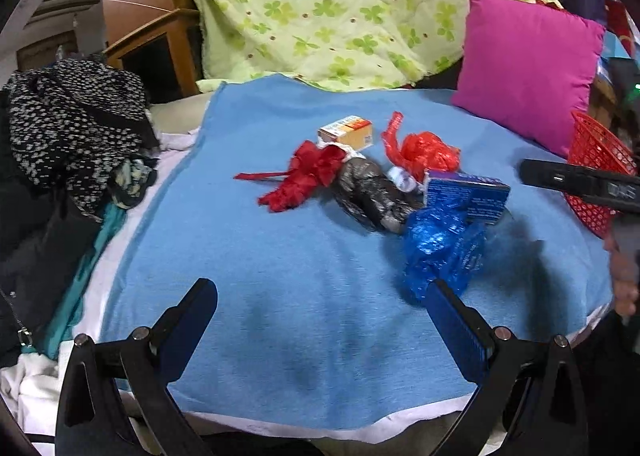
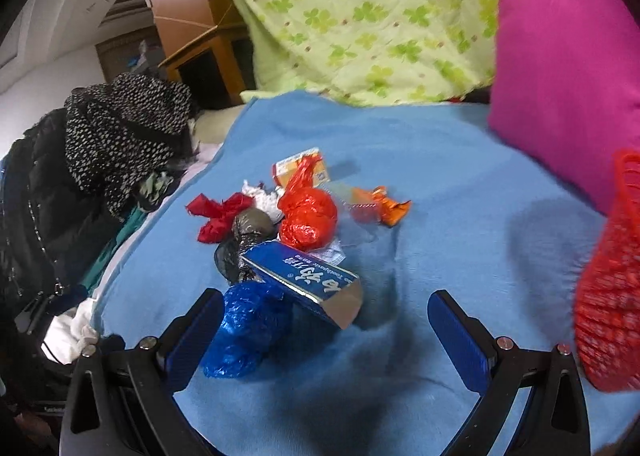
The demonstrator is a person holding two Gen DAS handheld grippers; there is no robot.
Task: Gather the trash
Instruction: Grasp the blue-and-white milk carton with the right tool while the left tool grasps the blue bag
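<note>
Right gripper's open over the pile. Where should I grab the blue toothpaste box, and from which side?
Probably the near, open end of the blue toothpaste box, across its narrow width, coming from the front. That end juts free toward the right gripper, while the far end is wedged among the red bag and blue bag.

Left gripper (image 1: 322, 296) hovers low and level, its two blue-padded fingers (image 1: 454, 320) spread wide with nothing between them, both tips pointing toward the far side. Right gripper (image 2: 326, 306) is likewise spread wide and holding nothing, fingers reaching forward. From the left wrist view, the right gripper's dark body comes in from the right edge, held above the surface, with part of the person's hand (image 1: 624, 280) showing just beneath it.
</note>
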